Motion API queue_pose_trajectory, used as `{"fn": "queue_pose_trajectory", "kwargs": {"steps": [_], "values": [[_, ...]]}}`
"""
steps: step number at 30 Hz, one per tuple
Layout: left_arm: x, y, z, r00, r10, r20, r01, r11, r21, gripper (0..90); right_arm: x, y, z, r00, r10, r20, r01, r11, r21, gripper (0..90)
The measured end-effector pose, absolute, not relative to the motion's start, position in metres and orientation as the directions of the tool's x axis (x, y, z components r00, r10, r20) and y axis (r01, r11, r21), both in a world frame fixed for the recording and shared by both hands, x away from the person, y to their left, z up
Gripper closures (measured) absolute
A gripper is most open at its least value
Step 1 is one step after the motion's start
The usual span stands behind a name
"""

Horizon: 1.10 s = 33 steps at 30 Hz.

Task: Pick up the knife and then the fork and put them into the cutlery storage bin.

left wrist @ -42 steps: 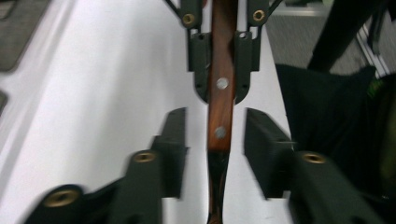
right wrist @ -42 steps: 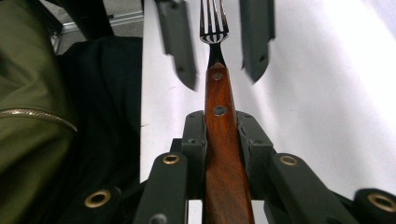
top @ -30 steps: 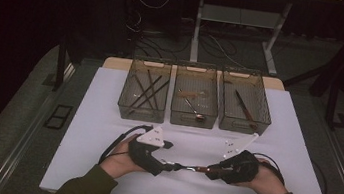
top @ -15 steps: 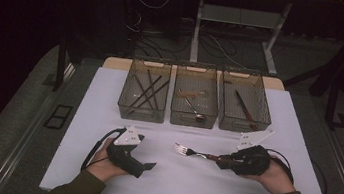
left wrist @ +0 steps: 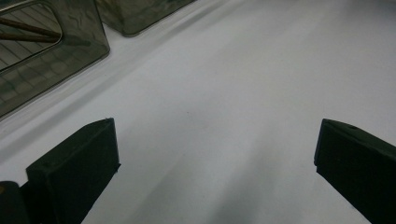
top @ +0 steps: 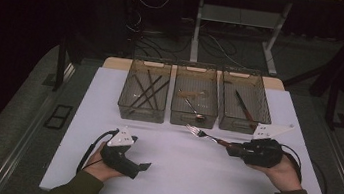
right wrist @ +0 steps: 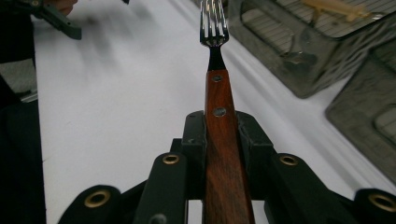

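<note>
We log the right gripper at the right of the white table, its jaws clamped on the wooden handle of a fork. In the right gripper view the fork runs straight out between the two black jaws, which press on both sides of the riveted handle; the metal tines point away from the hand. In the high view the tines sit above the table just in front of the middle bin, with the fork pointing left and slightly toward the bins.

The left gripper is held low at the front left of the table. In the left gripper view its jaws stand spread wide with only bare white surface between them (they have just been opening, and nothing lies between them). The corner of a smoky bin shows at the upper left of that view.

Three translucent bins stand in a row at the back of the table: the left bin holds dark sticks, the middle bin holds a spoon-like piece and a pale item, and the right bin holds a dark-handled utensil. The two grippers are well apart.
</note>
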<state>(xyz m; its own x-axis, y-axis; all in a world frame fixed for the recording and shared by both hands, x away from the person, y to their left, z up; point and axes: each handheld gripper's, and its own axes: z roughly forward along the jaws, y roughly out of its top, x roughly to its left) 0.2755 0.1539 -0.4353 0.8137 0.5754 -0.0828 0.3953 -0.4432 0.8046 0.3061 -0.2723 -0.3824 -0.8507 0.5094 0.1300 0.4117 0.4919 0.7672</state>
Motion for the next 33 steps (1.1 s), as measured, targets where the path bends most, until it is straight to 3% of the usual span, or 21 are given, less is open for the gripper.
{"fn": "queue_pose_trajectory", "kwargs": {"steps": [13,33], "values": [[0.276,0.153,-0.437,0.792,0.601,-0.108,0.431,-0.424,0.797,0.0,0.314,-0.287,-0.371,-0.788,0.604,0.121,0.44,0.416,0.796,75.7],[0.275,0.156,-0.437,0.775,0.628,-0.067,0.412,-0.421,0.808,0.0,0.343,-0.305,-0.356,-0.637,0.756,0.153,0.531,0.286,0.798,75.6]]}}
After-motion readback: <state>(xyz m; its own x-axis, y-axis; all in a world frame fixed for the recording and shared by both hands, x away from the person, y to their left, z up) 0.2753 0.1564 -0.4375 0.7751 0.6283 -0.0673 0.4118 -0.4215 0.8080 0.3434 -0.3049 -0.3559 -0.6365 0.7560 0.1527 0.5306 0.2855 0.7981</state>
